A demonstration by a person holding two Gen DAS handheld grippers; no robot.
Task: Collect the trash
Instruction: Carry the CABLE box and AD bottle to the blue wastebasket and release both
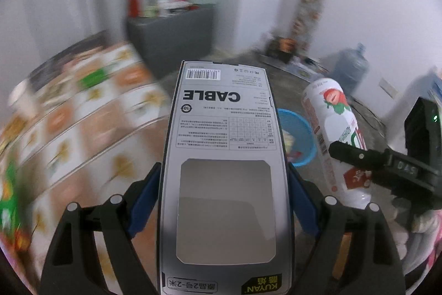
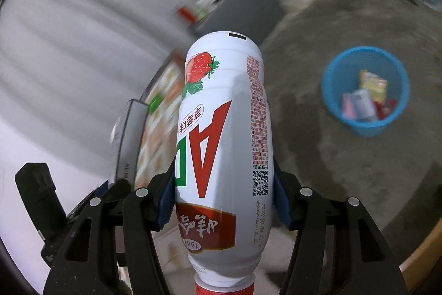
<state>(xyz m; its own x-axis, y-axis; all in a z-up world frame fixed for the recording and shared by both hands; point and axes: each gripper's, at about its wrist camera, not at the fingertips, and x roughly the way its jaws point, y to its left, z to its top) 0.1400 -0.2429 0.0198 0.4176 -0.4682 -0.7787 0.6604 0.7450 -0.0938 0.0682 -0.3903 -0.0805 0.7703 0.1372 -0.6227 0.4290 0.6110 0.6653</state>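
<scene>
Grey cable box [image 1: 225, 170]: squeezed by the left gripper [image 1: 223, 201]; long side pointed straight away from the camera
White strawberry bottle [image 2: 223, 143]: pinched by the right gripper [image 2: 223, 198]; red cap near the camera, bottom pointed away
Blue bin [image 2: 364, 90]: sat on the floor, wrappers inside; apart from both

My right gripper [image 2: 223, 201] has its jaws clamped on a white strawberry-drink bottle [image 2: 221, 134], blue pads pressing both its sides. The bottle's red cap is toward me and its base points away. Beyond it to the right, a blue bin [image 2: 334, 90] stands on the grey concrete floor [image 2: 345, 170] with blurred wrappers inside. To my left, a grey box [image 2: 125, 140] shows edge-on, beside a patterned worktop [image 2: 157, 134].
</scene>
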